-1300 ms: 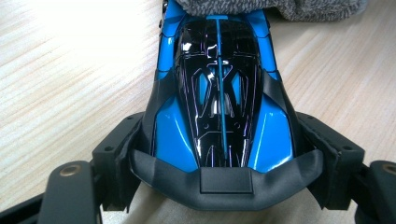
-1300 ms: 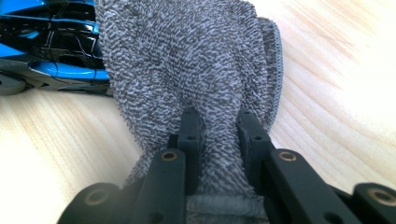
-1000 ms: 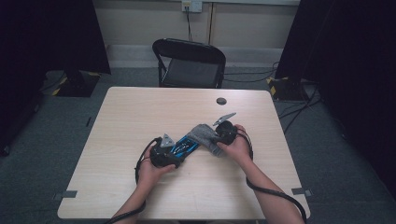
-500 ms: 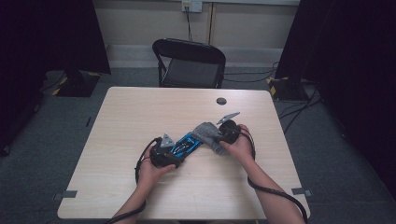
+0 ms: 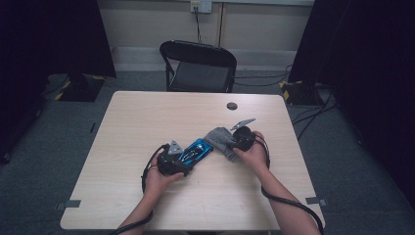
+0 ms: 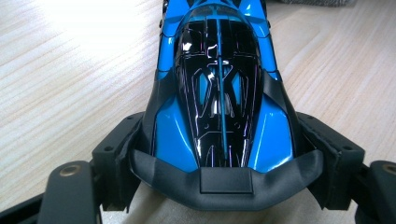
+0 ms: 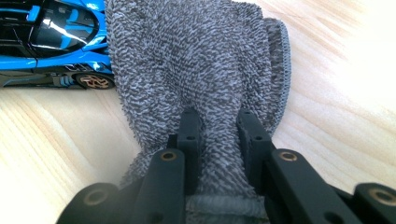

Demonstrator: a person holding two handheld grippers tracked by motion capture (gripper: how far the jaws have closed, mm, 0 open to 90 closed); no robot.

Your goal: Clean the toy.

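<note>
Blue-black toy car [image 6: 219,102], grey cloth [image 7: 196,70]

Both forearms were bare, no sleeves in the high view; left gripper [image 5: 188,155] was a black body with a grey three-cornered plate on top and a black cable looping off it, right gripper [image 5: 230,142] the same build, its cable trailing past the table edge. In the left gripper view the jaws were matte black, blocky, with soft dark pads and brass-coloured pivot screws on the arms. Right gripper view showed narrow black fingers [image 7: 189,135] with small screw holes and brass-ringed bolts.
</note>
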